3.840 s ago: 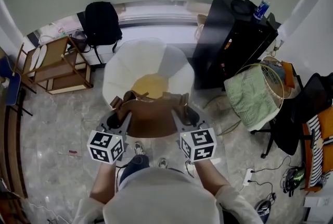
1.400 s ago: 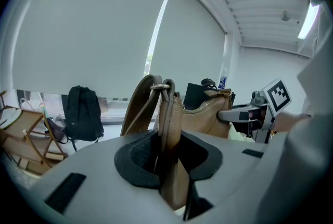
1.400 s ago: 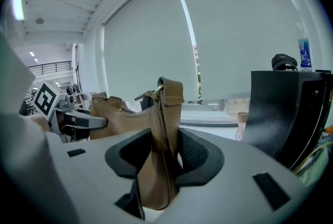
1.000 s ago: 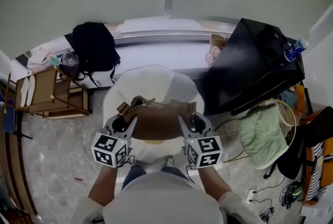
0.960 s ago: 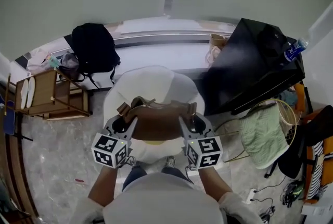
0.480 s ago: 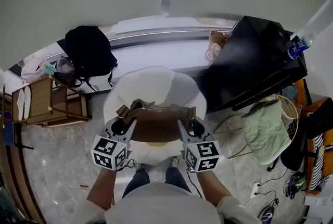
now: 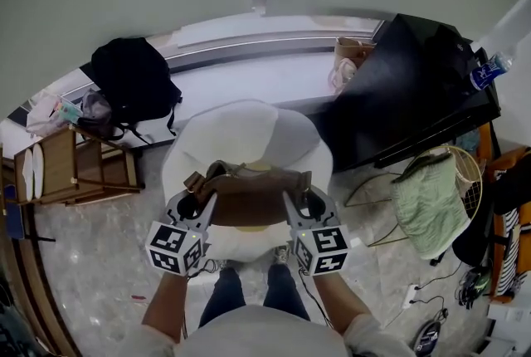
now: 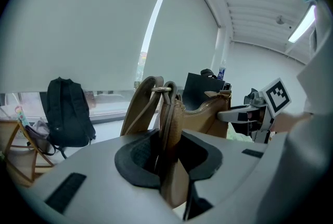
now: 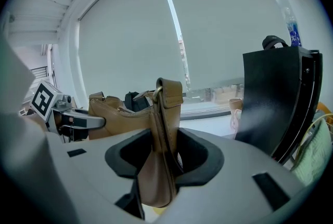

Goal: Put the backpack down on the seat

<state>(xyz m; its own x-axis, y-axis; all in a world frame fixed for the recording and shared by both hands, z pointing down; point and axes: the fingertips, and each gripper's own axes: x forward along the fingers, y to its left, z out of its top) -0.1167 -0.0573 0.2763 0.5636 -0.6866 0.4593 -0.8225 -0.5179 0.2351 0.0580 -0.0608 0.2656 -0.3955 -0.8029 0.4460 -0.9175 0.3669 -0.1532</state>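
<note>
A brown backpack (image 7: 253, 196) is shown held over a white seat (image 7: 241, 131), with the set-down not yet made. At ten o'clock in the head view a black rucksack (image 7: 133, 81) is seen, well apart from the work. The left gripper (image 7: 197, 202) is clamped on the backpack's nine o'clock end, its pads pressed on the strap and leather there. The bag is stretched across to three o'clock, where the right gripper (image 7: 304, 202) is likewise clamped on the other strap end. The seat lies at twelve o'clock of the person, under and beyond the bag; whether the bag's base touches it cannot be told. The carry is judged done. Lowering, release by both grippers and withdrawal are judged to be left. A black cabinet (image 7: 415, 90) stands at two o'clock.
</note>
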